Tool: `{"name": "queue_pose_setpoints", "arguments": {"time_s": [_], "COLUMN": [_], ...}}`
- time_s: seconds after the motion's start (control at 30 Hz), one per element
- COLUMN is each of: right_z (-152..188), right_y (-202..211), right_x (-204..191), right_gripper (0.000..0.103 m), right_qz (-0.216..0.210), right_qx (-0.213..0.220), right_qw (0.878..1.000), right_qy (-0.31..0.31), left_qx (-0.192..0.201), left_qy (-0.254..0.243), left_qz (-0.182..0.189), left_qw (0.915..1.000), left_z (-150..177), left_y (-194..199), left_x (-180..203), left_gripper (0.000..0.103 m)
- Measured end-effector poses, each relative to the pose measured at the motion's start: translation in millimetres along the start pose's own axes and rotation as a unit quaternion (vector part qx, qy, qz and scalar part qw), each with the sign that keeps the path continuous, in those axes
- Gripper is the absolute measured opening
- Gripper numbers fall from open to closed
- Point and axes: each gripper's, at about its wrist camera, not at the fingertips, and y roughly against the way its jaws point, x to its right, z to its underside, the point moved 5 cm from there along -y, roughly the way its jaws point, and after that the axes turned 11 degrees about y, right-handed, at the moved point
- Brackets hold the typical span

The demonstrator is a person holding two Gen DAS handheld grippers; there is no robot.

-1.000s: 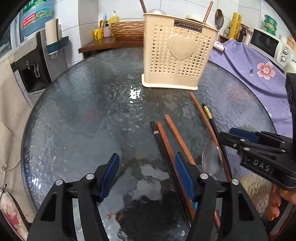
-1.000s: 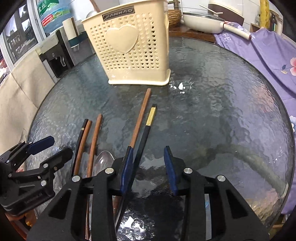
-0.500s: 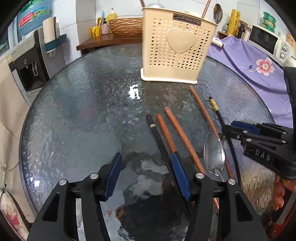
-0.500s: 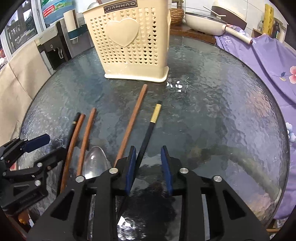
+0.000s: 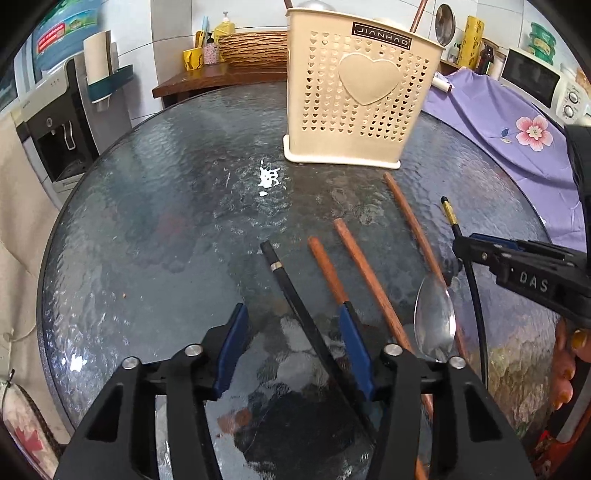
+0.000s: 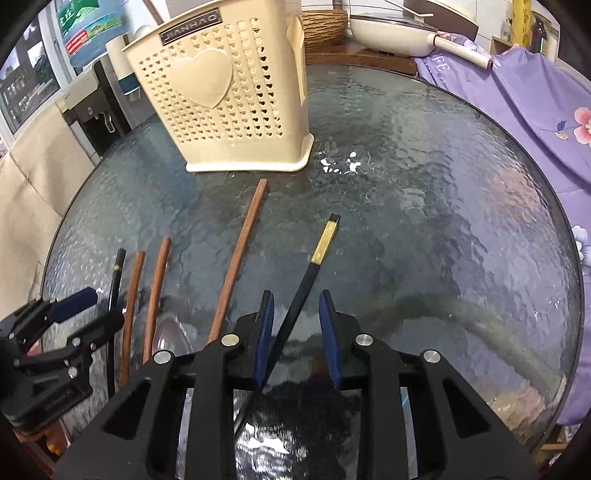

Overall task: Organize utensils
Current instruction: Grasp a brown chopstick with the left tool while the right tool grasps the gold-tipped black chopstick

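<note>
Between the right gripper's (image 6: pixel 295 314) closing, still-parted fingers (image 6: pixel 266 325), the gold-banded black chopstick (image 6: pixel 308 275), untouched.

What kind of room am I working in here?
Most likely a home kitchen or dining corner: a microwave, a water dispenser and a lidded pan surround the round glass table.

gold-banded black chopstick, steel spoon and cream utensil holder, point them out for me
gold-banded black chopstick (image 6: pixel 324 242): right wrist view, on its gold band
steel spoon (image 5: pixel 434 319): left wrist view, middle of its bowl
cream utensil holder (image 5: pixel 364 79): left wrist view, on the raised heart
</note>
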Motion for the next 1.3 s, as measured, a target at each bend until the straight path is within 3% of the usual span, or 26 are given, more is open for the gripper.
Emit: {"name": "queue_pose_setpoints", "arguments": {"time_s": [0.2, 0.4, 0.57, 1.1, 1.3], "right_z": [-15.0, -24.5, -27.7, -28.3, -28.5], "right_y": [-10.3, -16.5, -19.0, -19.8, -19.8], "right_x": [3.8, -2.9, -8.9, -13.1, -12.2], "right_gripper": [0.018, 0.017, 0.013, 0.010, 0.008], "right_qz": [-0.007, -0.008, -0.009, 0.000, -0.001], "right_qx": [-0.002, -0.002, -0.005, -0.008, -0.006], "right_qw": [1.000, 1.000, 1.000, 1.000, 1.000], "right_qy": [-0.015, -0.010, 0.000, 0.012, 0.010], "left_qx": [-0.003, -0.003, -0.004, -0.005, -0.003], "left_qy": [-0.005, -0.006, -0.010, -0.020, -0.022], "left_qz": [-0.002, 0.003, 0.005, 0.003, -0.005], "left_qw": [1.0000, 1.0000, 0.9999, 0.9998, 0.9998], "left_z": [-10.4, -17.3, -21.3, -21.8, -21.8], "left_y": [-7.3, -13.0, -16.4, -19.2, -19.6], "left_x": [5.6, 11.9, 17.0, 22.2, 20.4], "left_gripper": [0.036, 0.033, 0.018, 0.016, 0.009]}}
